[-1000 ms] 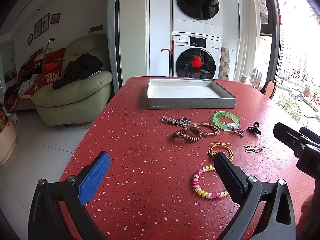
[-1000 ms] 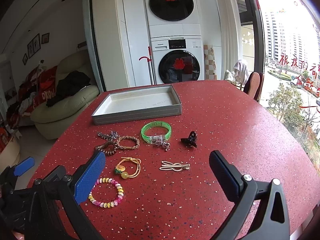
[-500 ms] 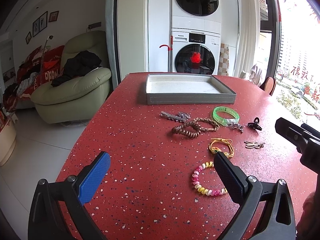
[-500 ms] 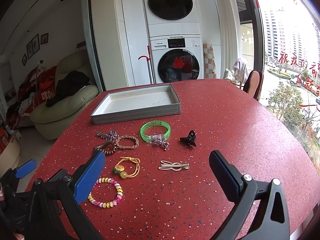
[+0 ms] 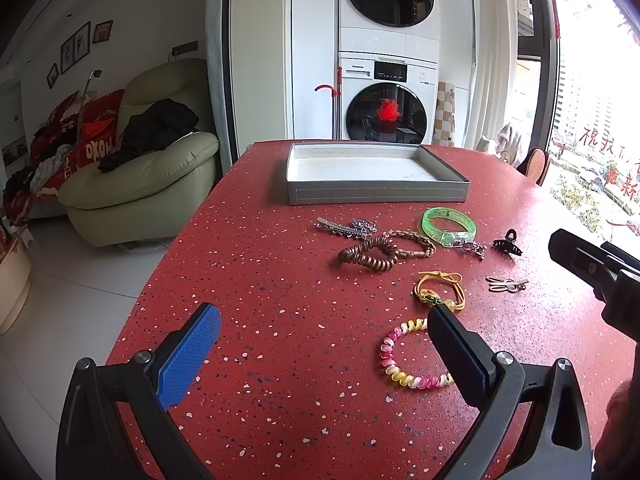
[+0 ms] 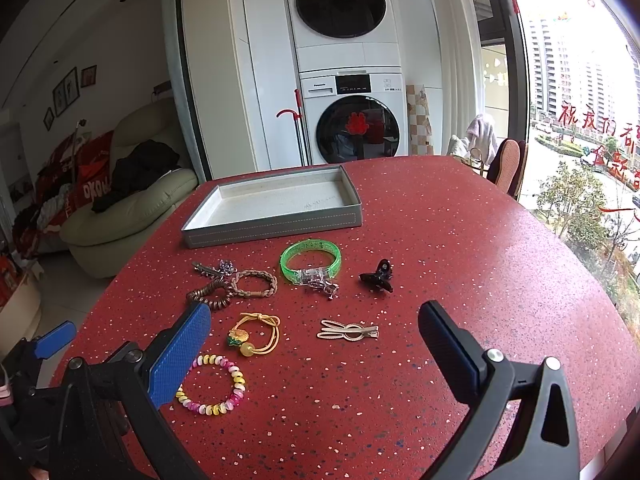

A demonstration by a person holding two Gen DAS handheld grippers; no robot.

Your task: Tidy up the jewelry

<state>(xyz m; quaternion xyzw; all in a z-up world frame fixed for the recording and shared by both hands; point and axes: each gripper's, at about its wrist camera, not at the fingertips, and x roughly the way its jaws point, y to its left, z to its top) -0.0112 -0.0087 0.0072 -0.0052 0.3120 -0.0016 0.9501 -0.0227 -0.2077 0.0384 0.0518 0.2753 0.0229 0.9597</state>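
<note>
The jewelry lay scattered on the red speckled table (image 6: 460,240), all of it outside the grey tray (image 6: 276,222) with the pale lining. Nearest the tray sat a translucent green bangle (image 6: 310,258), with a small silver charm (image 6: 324,288) touching its clasp. To its left a braided tan bracelet (image 6: 256,284) overlapped a brown coil hair tie (image 6: 210,296), and a silver clip (image 6: 212,269) lay just beyond them. A black claw clip (image 6: 378,277) sat right of the bangle. Closer in lay a yellow cord bracelet (image 6: 256,334), a beige rabbit-ear clip (image 6: 347,330) and a pastel spiral band (image 6: 212,384).

The left gripper (image 5: 320,334) and right gripper (image 6: 314,330) both hung above the table, jaws spread wide and holding nothing. Compared with a second before, no piece had shifted; the left camera's view showed the table slightly closer.
</note>
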